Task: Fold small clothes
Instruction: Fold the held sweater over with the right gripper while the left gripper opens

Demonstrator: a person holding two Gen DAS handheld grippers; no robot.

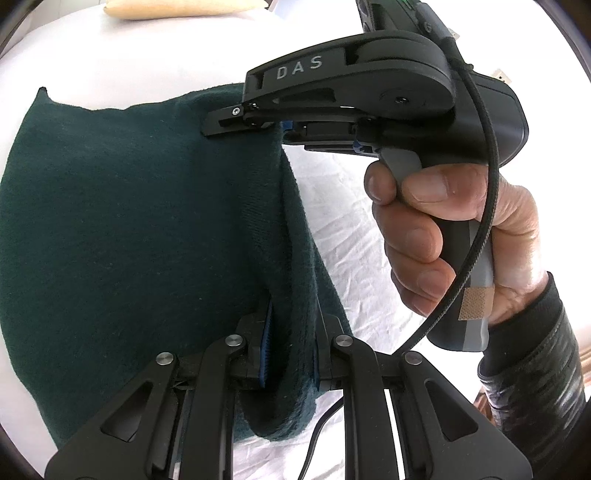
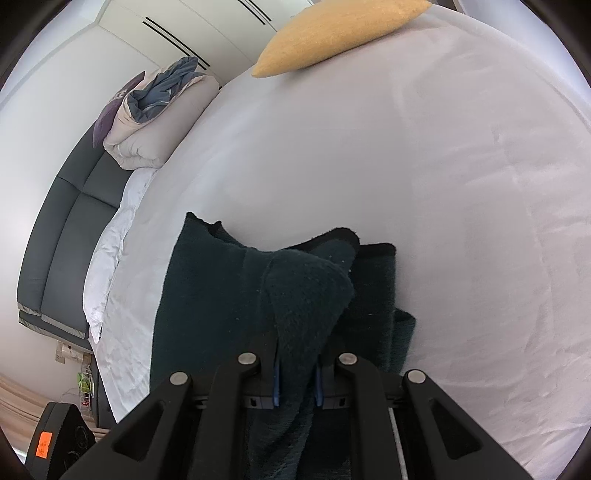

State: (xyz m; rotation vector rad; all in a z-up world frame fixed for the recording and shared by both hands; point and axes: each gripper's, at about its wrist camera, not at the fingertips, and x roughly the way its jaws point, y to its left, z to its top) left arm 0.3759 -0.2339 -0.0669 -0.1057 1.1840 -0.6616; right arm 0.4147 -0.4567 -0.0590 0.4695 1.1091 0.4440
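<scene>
Here, the jaws of the left gripper (image 1: 290,354) are closed narrowly on a folded edge of the dark green garment (image 1: 129,229), the fabric being pinched between the blue pads (image 1: 266,350). The jaws of the right gripper (image 2: 297,380) are likewise clamped on a bunched fold of the same garment (image 2: 221,295). The right gripper is held by a hand (image 1: 443,236). The garment is seen partly lifted, its remainder spread on the white bed (image 2: 461,184). A yellow pillow (image 2: 332,33) is shown at the far edge.

one dark green garment (image 2: 221,295), two claws, one yellow pillow (image 2: 332,33), perhaps one bundled duvet (image 2: 155,114)
</scene>
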